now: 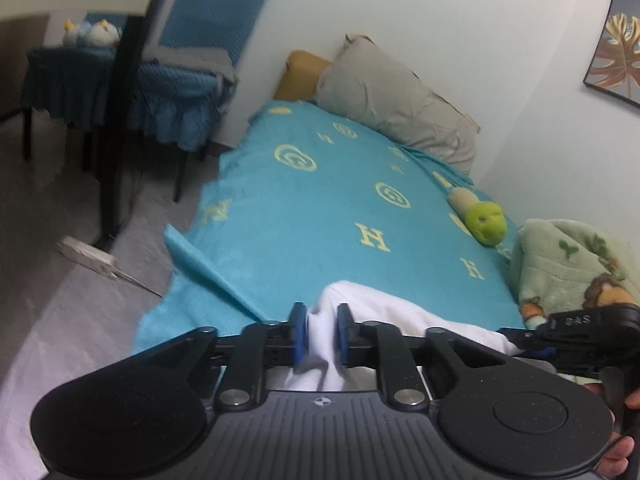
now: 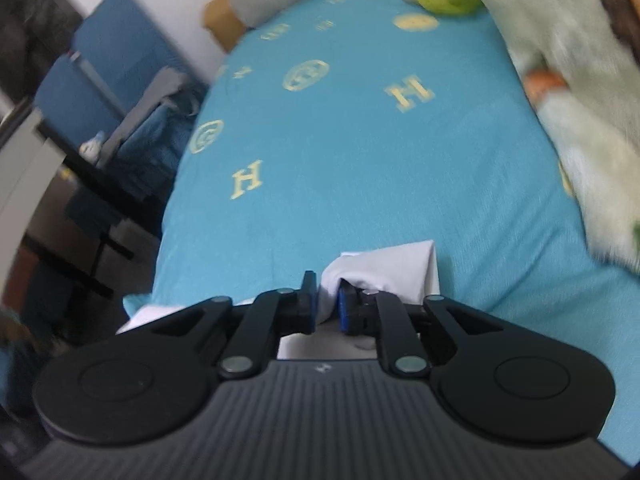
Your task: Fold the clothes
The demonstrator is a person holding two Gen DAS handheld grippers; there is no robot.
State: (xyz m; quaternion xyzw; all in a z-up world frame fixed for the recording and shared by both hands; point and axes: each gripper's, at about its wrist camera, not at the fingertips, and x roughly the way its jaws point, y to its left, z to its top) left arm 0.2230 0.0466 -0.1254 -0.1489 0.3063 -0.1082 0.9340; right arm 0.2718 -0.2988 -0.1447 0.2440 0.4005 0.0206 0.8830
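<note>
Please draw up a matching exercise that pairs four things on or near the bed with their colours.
Things:
1. garment in the left tool
2. bed cover
3. round plush toy
4. pillow by the wall

Colours:
A. lime green
B. grey-beige
C. white
D. turquoise with pale yellow letters

Pairs: 1-C, 2-D, 3-A, 4-B
</note>
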